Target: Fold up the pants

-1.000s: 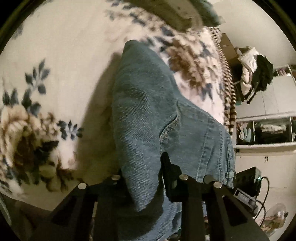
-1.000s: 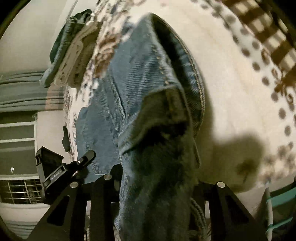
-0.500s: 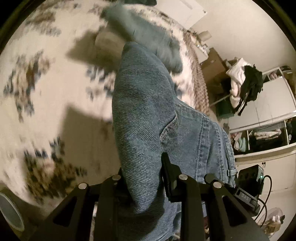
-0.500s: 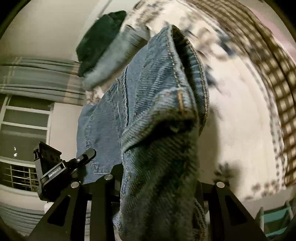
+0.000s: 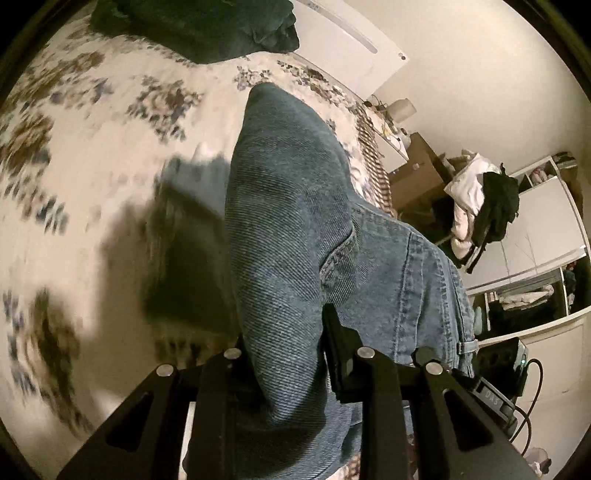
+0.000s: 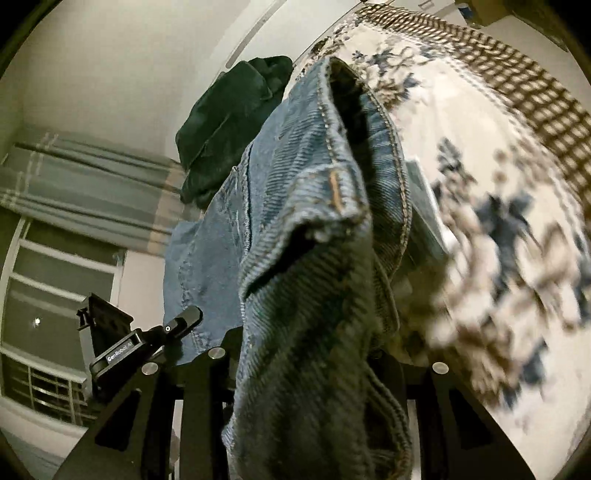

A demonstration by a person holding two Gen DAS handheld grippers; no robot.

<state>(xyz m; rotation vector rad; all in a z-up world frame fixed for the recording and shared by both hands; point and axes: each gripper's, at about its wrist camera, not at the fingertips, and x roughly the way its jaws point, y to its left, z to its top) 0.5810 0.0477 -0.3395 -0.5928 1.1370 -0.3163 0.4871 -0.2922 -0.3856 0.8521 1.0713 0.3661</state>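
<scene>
Both grippers are clamped on the pants (image 5: pixel 295 229), denim jeans, each with a thick bunch of cloth pinched between its jaws. The left gripper (image 5: pixel 284 354) holds a fold of denim near a pocket seam; the right gripper (image 6: pixel 306 369) holds the waistband end, belt loop and stitched band showing just ahead of its fingers. The pants are off the bed (image 5: pixel 92 155), carried in the air above the floral blanket, with the shadow of the cloth falling on the blanket below in the left wrist view. Key relation: the denim runs forward and away from both grippers, so the long axis of the pants lies roughly along the direction each gripper points, and the free end hangs beyond them toward the head edge of the bed. The stretch of denim between the two grips shows at the right of the left wrist view and at the left of the right wrist view, so the grippers sit side by side across the garment's width. Neither is clearly nearer the bed surface. A dark green garment (image 5: pixel 199 26) lies at the far edge of the bed, well apart from the pants. Judgement: the next move is laying the far end down first, then lowering both grips toward the near edge to flatten or fold; the risk is uneven lowering that skews the cloth.
</scene>
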